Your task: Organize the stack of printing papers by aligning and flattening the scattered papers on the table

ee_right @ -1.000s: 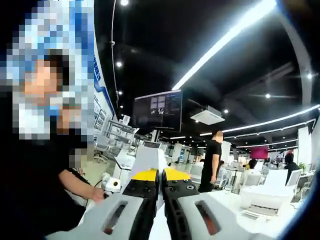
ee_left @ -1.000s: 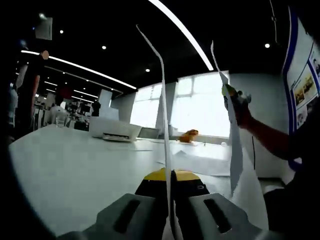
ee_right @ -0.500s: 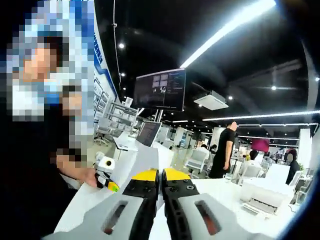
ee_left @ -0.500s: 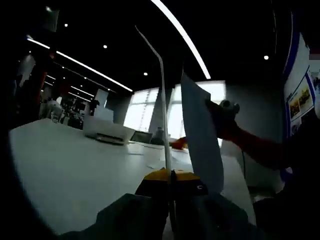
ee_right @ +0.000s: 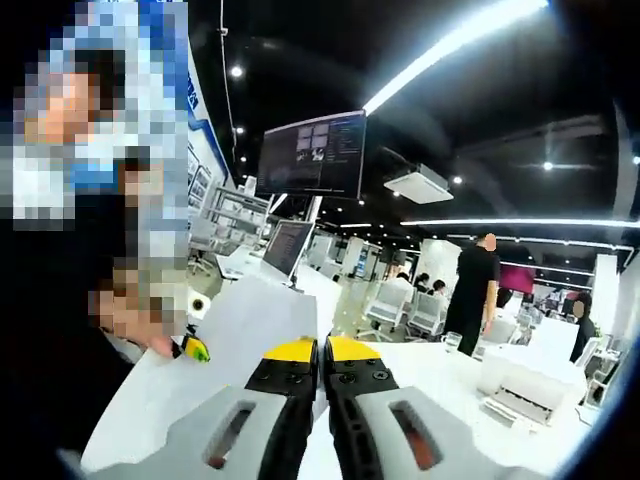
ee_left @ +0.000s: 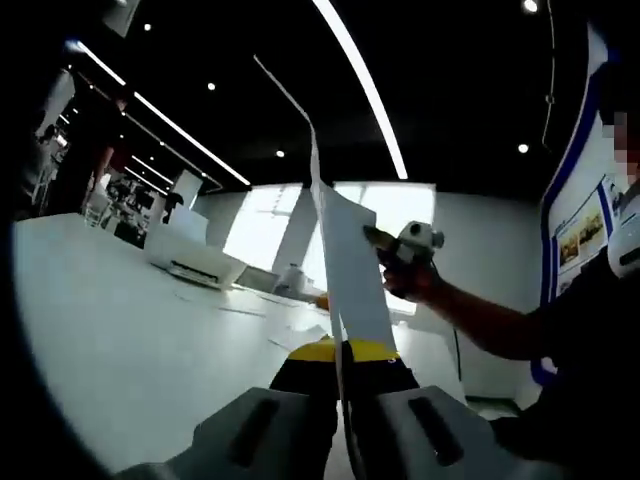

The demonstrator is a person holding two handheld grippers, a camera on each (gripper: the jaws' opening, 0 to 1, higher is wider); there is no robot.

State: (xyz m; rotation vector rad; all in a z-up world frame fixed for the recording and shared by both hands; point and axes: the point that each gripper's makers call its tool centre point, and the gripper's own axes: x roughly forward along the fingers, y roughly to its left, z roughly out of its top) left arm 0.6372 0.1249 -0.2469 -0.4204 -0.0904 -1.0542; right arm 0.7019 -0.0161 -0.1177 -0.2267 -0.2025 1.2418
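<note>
White papers point(ee_left: 350, 260), white table point(ee_left: 110, 330), yellow-tipped grey jaws.

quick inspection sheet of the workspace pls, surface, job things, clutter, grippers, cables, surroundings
surface: white table, mostly bare near the camera.
job's things: one paper sheet stands edge-on between the left gripper jaws; the held sheet also reaches the right gripper jaws; loose sheets lie scattered farther back on the table.
clutter: white printer on the table; a small orange object behind the papers, too small to identify.
grippers: both shut on paper, raised above the table.
cables: nothing seen.
surroundings: open office with ceiling light strips, bright window, hanging monitor, a person standing, poster wall.
</note>
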